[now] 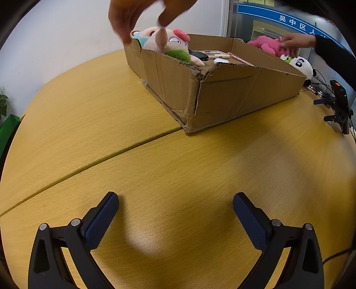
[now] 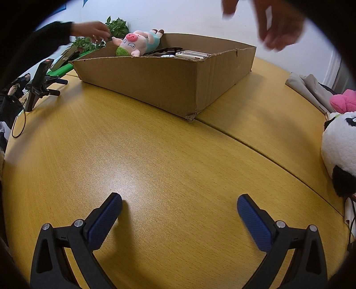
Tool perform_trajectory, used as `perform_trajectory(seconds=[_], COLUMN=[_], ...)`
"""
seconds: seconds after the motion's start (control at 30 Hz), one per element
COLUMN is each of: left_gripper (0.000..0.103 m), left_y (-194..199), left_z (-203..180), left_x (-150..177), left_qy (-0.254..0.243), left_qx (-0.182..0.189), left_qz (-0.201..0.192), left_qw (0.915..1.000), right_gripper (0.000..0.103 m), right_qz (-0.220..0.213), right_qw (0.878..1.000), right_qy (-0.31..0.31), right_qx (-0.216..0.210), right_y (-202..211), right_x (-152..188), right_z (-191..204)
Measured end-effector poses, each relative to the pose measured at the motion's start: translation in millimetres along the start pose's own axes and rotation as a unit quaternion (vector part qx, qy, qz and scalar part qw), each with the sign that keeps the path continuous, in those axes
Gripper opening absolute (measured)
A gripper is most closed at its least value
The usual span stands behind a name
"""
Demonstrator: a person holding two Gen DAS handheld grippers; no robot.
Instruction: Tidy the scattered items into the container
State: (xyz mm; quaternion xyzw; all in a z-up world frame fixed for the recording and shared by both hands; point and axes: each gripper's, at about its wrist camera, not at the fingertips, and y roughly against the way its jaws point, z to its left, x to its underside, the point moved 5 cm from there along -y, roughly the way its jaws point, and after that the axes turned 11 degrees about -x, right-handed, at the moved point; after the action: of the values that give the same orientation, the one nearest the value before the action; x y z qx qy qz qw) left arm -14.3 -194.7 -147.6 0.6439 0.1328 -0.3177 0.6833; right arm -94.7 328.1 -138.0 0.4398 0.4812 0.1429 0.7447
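Holding, in one cardboard box (image 1: 222,97) on the table (image 1: 155,177): pig toy (image 1: 169,43), white phone case (image 1: 219,54), dark items. Panda toy (image 1: 302,65) outside, beside box. Left claw (image 1: 175,220) and right claw (image 2: 179,222): apart, empty.

From my remote station, the only writing I could read was on the curved blue band (image 1: 296,21) across the glass panel at the upper right of the left wrist view: white Chinese characters "吴中区人", running on past the frame edge. Nothing else bore legible text.
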Motion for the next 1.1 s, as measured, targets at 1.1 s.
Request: perform_trajectory(seconds=[1.1], left_gripper=[0.103], left_y=[-5.5], left_z=[0.1], left_x=[-1.8], left_qy=[-0.001], left_qx=[0.000], left_qz=[-0.001], left_qw=[1.0000], right_gripper=[0.103], right_qz=[0.000], right_qw=[1.000], right_qy=[0.001], right_qx=[0.000], right_y=[-1.2], right_x=[0.3], right_z=[-0.3])
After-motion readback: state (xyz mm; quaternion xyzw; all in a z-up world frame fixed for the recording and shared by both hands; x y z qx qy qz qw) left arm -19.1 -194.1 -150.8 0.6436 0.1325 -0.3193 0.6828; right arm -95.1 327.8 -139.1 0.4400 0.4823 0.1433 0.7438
